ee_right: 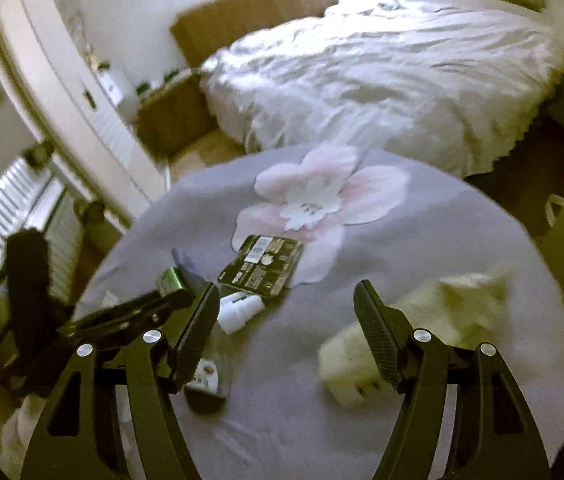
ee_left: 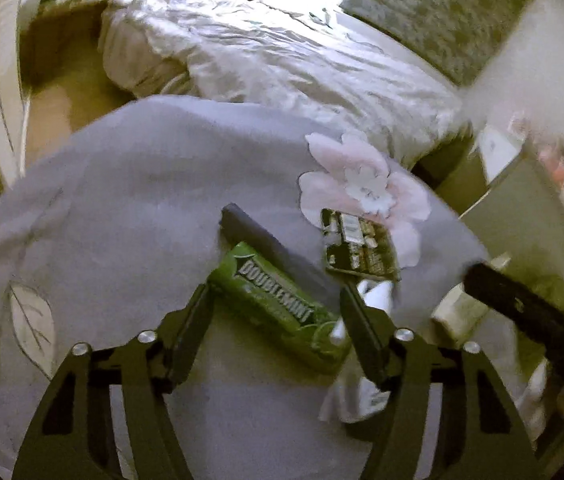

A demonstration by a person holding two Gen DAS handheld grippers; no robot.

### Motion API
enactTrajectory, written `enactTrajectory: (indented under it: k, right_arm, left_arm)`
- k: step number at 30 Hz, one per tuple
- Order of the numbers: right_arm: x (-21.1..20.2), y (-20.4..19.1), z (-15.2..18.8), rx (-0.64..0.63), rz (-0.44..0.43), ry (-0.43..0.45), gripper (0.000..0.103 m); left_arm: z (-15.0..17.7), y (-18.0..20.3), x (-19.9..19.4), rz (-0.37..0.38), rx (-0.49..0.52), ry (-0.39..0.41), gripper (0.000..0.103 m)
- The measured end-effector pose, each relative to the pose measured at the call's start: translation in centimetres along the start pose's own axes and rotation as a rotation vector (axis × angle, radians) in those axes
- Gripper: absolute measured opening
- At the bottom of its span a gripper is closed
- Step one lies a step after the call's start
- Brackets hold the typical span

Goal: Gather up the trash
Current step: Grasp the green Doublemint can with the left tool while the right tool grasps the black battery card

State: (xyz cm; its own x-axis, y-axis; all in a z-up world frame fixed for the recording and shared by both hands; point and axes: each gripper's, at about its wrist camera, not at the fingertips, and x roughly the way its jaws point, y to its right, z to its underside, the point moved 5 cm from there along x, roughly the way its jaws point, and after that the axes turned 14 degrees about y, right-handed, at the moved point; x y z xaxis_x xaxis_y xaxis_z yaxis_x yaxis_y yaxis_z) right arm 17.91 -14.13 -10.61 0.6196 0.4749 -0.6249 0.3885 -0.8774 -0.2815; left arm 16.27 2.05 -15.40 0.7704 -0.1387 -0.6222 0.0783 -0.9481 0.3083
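Observation:
A green Doublemint gum pack [ee_left: 278, 300] lies slantwise on the lilac flowered cloth [ee_left: 122, 208]. My left gripper [ee_left: 276, 308] has a pad against each end of it and is shut on it. The pack [ee_right: 174, 280] also shows at that gripper's tip in the right wrist view. A dark printed card [ee_left: 358, 248] [ee_right: 262, 264] lies just beyond, with a small white container [ee_right: 238, 312] beside it. My right gripper [ee_right: 286, 312] hovers open over bare cloth with nothing between its fingers. A crumpled whitish wad [ee_right: 422, 320] lies behind its right finger [ee_right: 378, 332].
The cloth covers a round table [ee_right: 482, 240] whose edge falls away on all sides. A small packet [ee_right: 202, 376] sits behind my right gripper's left finger. A bed with a white duvet [ee_right: 382, 80], a cardboard box [ee_right: 174, 116] and a white door [ee_right: 62, 92] stand beyond.

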Motion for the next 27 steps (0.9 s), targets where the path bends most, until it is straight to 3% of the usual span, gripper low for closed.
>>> enactTrajectory:
  k: [6,14,17,21,24,27]
  right_arm:
    - [5.4,-2.2,1.5,-0.124,0.056,-0.116,0.070]
    - [8.3,-3.6,1.2,-0.214,0.121,-0.112,0.072]
    - [9.1,-3.7,0.9,-0.244,0.151,-0.100,0.066]
    - [9.1,-3.1,0.3,-0.215,0.135,-0.083,0.048]
    - [8.7,-2.6,0.1,-0.187,0.098,-0.081,0.042]
    - [8.6,-2.6,0.0,-0.210,0.082,-0.105,0.044]
  left_arm:
    - [0.2,-0.9,-0.5,0.021,0.072,0.000,0.048]
    - [0.1,-4.0,-1.6,0.068,0.094,-0.013,0.034]
    - [0.0,-4.1,-1.6,0.072,0.103,-0.016,0.029]
    - [0.1,-4.2,-1.7,0.080,0.102,-0.011,0.028]
    - [0.2,-4.3,-1.8,0.086,0.085,-0.006,0.028]
    - [0.2,-4.5,-1.9,0.085,0.078,-0.007,0.028]
